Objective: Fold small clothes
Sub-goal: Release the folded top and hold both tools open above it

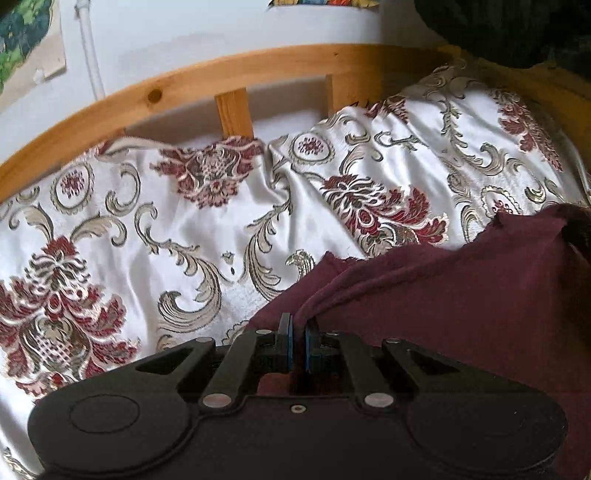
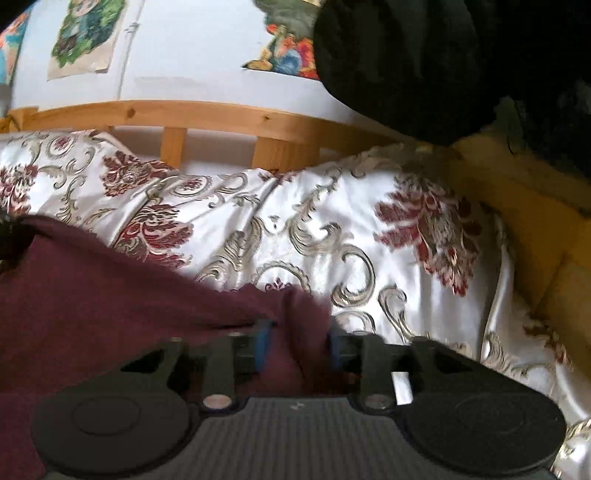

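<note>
A maroon garment [image 1: 461, 302] lies spread on a white bedspread with red and gold flowers [image 1: 184, 229]. My left gripper [image 1: 298, 325] is shut on the garment's left edge, with cloth pinched between its blue pads. In the right wrist view the same maroon garment [image 2: 92, 288] fills the lower left. My right gripper [image 2: 297, 332] is open, and a bunch of the garment's right edge sits between its blue pads [image 2: 263, 339], which stand well apart. The view is blurred.
A wooden bed rail [image 1: 229, 74] with slats runs along the far side against a white wall with pictures [image 2: 85, 33]. A dark bulky shape [image 2: 443, 66] hangs at the upper right. A yellow wooden edge [image 2: 535, 229] borders the bed on the right.
</note>
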`<state>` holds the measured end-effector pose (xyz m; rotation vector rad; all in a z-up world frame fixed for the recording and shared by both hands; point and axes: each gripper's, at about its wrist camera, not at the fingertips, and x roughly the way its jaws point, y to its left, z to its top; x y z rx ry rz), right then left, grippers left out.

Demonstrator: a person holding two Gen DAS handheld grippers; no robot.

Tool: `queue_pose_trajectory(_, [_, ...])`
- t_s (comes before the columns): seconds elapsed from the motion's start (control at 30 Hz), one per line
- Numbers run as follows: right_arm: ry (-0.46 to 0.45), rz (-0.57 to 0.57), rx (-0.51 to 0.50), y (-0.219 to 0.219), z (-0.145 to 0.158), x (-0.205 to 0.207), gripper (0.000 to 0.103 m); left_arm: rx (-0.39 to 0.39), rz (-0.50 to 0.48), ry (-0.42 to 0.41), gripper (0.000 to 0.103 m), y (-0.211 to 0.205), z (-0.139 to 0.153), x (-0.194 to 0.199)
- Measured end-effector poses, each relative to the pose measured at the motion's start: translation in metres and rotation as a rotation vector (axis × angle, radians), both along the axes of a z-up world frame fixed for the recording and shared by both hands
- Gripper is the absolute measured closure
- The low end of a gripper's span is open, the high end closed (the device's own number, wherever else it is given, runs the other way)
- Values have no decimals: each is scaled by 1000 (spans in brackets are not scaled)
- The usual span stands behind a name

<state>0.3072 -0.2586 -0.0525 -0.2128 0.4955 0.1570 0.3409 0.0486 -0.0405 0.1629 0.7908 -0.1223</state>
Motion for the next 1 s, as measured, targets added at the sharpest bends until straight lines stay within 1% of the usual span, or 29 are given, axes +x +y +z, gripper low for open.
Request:
queue_pose_trajectory(0.03, [8,2,19,-5,0,-1,43,-13,9,13,94,1,-2,3])
queue_pose_trajectory(0.07, [21,12,42,-9,1,1,35,-27,27,24,87,2,-4,5])
queue_pose_trajectory(0.1, [46,27,69,-14,2,3,17,-42,53,33,83,4,-6,6])
queue_pose_trajectory(0.13, [63,34,89,-18,4,4,8,-70,87,40,79,8,-7,7])
queue_pose_trajectory(0.2, [68,40,120,-24,7,1,7,-129,151,43,66,14,-8,5])
queue_pose_trajectory(0.23, [79,38,125,-26,7,0,3,-154,178,45,48,18,-7,3])
queue_pose_trajectory(0.27, [85,33,120,-27,7,-1,2,-172,203,41,33,20,-6,1])
queue_pose_trajectory(0.33, [82,-2,86,-29,6,-5,1,-195,235,9,25,24,-3,-10])
queue_pose_trajectory(0.4, [81,-46,54,-30,4,-8,1,-213,243,-11,18,26,0,-22])
queue_pose_trajectory(0.47, [76,-79,46,-34,3,-13,1,-222,260,-32,5,27,2,-38])
queue_pose_trajectory(0.53, [72,-112,58,-39,3,-18,1,-241,265,-49,2,27,2,-57])
queue_pose_trajectory(0.63, [62,-152,86,-44,4,-31,0,-264,257,-41,1,25,-3,-80])
queue_pose_trajectory(0.73, [69,-164,89,-46,4,-48,0,-281,250,-4,1,24,-14,-99])
queue_pose_trajectory(0.8, [90,-156,86,-46,2,-58,0,-273,249,22,1,25,-23,-108])
queue_pose_trajectory(0.87, [108,-139,79,-45,0,-61,0,-258,265,55,1,29,-35,-113])
queue_pose_trajectory(0.93, [122,-134,54,-44,-6,-57,0,-276,296,100,1,36,-47,-116])
queue_pose_trajectory(0.97, [127,-135,34,-45,-11,-53,1,-292,302,104,1,40,-53,-119])
queue_pose_trajectory(1.0, [125,-137,17,-45,-15,-51,1,-310,297,79,1,44,-56,-123])
